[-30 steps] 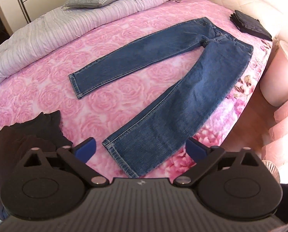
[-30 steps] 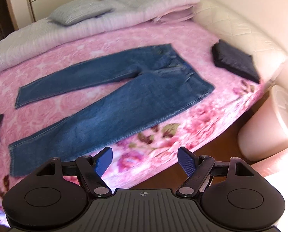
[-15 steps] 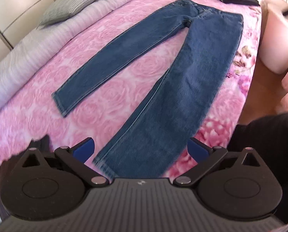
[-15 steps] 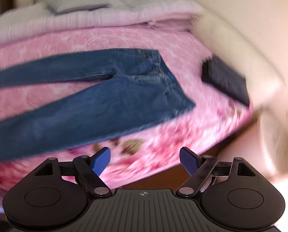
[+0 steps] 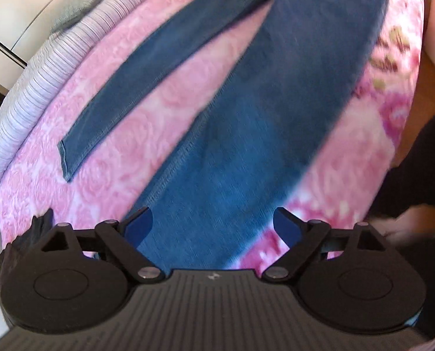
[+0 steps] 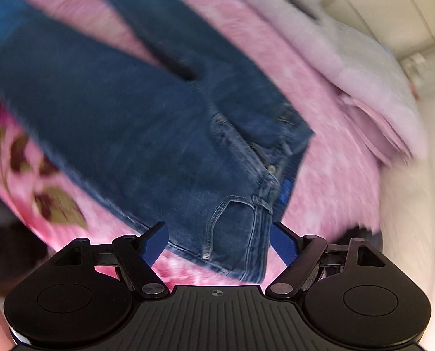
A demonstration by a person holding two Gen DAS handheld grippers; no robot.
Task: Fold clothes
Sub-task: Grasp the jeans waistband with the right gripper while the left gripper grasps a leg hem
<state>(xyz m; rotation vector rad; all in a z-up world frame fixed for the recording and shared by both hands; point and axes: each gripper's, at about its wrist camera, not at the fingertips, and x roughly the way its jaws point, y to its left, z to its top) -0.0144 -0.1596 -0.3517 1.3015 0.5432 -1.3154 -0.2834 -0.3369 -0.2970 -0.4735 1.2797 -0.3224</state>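
Blue pads of my left gripper (image 5: 213, 228), closing but pressing nothing, straddle the jeans (image 5: 246, 134) near a leg's hem; my right gripper (image 6: 220, 245), likewise closing, straddles the waistband corner. Jeans lie flat on the pink bed (image 5: 100, 175); a blue tag (image 6: 285, 192) is unreadable.

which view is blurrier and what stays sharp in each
Right wrist view is blurrier: the jeans and pink bedspread streak with motion, though the waistband stitching reads. Left wrist view smears mostly on the near trouser leg. In both, the tongs stay crisp; fisheye bends the edges.
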